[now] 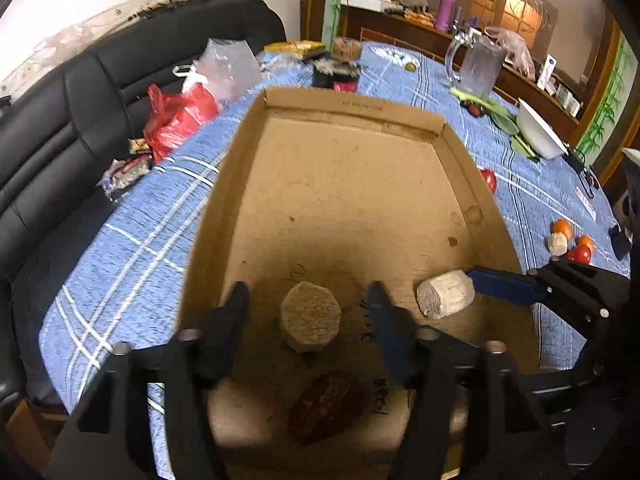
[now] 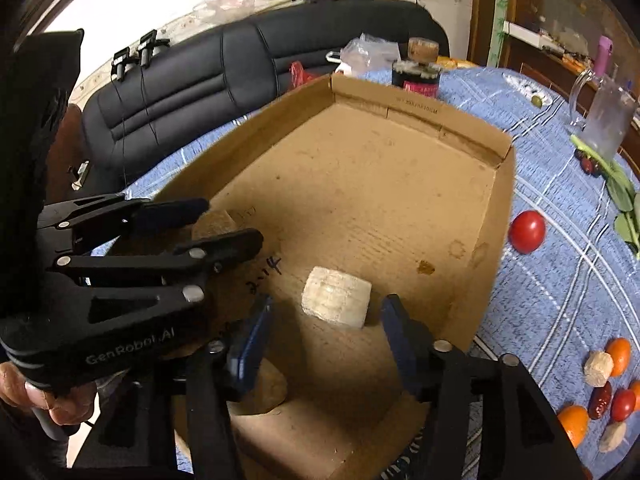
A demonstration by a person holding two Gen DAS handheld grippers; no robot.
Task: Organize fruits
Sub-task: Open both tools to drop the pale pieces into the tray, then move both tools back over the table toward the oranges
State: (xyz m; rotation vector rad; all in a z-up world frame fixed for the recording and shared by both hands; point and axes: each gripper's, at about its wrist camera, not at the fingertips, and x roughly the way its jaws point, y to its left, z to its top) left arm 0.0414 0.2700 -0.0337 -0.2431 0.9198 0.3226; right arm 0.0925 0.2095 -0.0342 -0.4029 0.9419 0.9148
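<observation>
A shallow cardboard box (image 1: 360,108) (image 2: 420,116) sits on the blue plaid tablecloth. Inside lie a tan octagonal chunk (image 1: 310,316) (image 2: 214,222), a pale cylinder chunk (image 1: 445,294) (image 2: 336,296) and a dark red date (image 1: 326,406). My left gripper (image 1: 308,300) (image 2: 232,220) is open, its fingers on either side of the tan chunk. My right gripper (image 2: 326,312) is open just behind the pale chunk; one of its fingers (image 1: 500,282) shows in the left wrist view. Tomatoes, oranges and more chunks (image 2: 600,384) (image 1: 572,240) lie on the cloth to the right.
A lone tomato (image 2: 527,231) (image 1: 489,179) lies beside the box's right wall. A glass mug (image 1: 478,66), green leaves (image 2: 620,188), a white bowl (image 1: 538,130) and a dark jar (image 1: 335,74) stand beyond. Plastic bags (image 1: 180,116) and a black sofa (image 2: 200,80) are at the left.
</observation>
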